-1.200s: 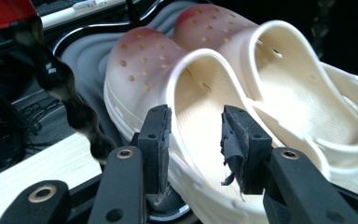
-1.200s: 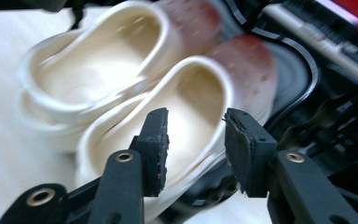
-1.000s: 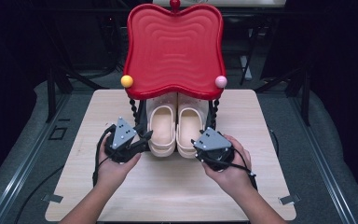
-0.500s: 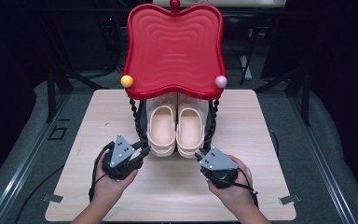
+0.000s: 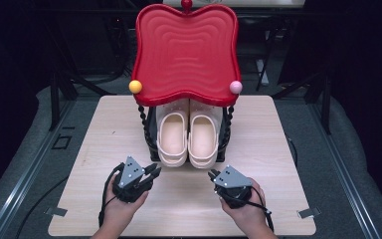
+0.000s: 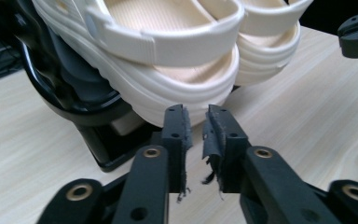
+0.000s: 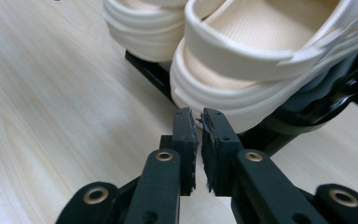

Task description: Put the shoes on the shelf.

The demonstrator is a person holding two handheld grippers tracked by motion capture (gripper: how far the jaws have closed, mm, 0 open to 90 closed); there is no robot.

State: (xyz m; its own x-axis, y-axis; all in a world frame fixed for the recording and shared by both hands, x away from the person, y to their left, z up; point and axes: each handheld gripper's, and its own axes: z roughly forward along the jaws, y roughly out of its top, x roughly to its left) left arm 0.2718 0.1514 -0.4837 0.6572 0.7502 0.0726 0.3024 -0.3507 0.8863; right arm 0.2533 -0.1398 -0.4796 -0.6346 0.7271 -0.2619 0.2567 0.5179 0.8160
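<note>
Cream clogs (image 5: 188, 138) sit heels-out on the rack (image 5: 151, 144) at mid-bench, long axes running away from the person. Left gripper (image 5: 152, 171) and right gripper (image 5: 212, 175) lie just before the heels, equally near, their fingers just closing to a narrow gap, grasping nothing.

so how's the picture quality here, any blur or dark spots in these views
High view: evenly lit table, surroundings nearly black, soft sheen on the red tray top, slightly soft overall. Left gripper view: pads sharp, cream clogs close and a little soft, dark rack base loses detail. Right gripper view: bright wood grain, the clog's heel fairly crisp, no glare.
</note>
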